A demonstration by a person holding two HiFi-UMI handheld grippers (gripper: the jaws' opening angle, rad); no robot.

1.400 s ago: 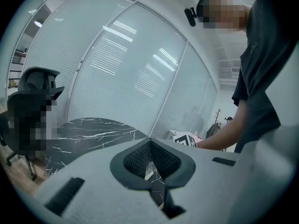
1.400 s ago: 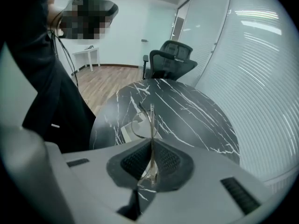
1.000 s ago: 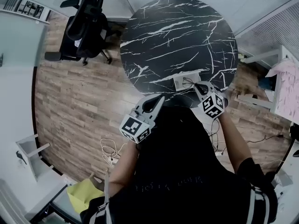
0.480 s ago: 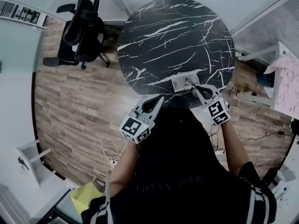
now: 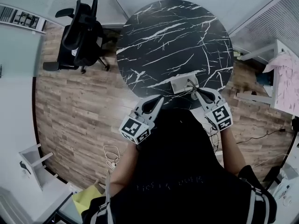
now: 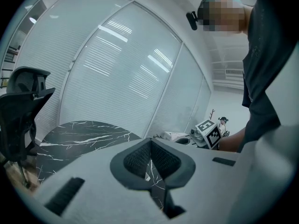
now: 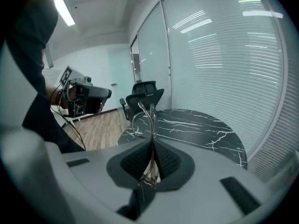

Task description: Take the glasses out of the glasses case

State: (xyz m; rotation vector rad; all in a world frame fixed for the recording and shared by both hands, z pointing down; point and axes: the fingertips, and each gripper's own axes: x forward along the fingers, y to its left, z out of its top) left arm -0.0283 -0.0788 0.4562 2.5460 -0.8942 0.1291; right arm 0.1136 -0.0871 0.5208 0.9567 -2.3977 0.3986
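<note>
We look down on a round black marble desk (image 5: 173,36) standing on a wooden floor (image 5: 74,106), with a dark office chair (image 5: 81,31) off to its left. A pale glasses case (image 5: 179,84) lies at the desk's near edge. The right gripper (image 5: 198,91) has its jaws pressed on the thin-rimmed glasses (image 7: 142,118), which stand upright past the tips. The glasses hang at the case's right end (we cannot tell whether they touch it). The left gripper (image 5: 158,101) hovers by the near edge, apart from the case, its jaws meeting tip to tip with nothing between them.
</note>
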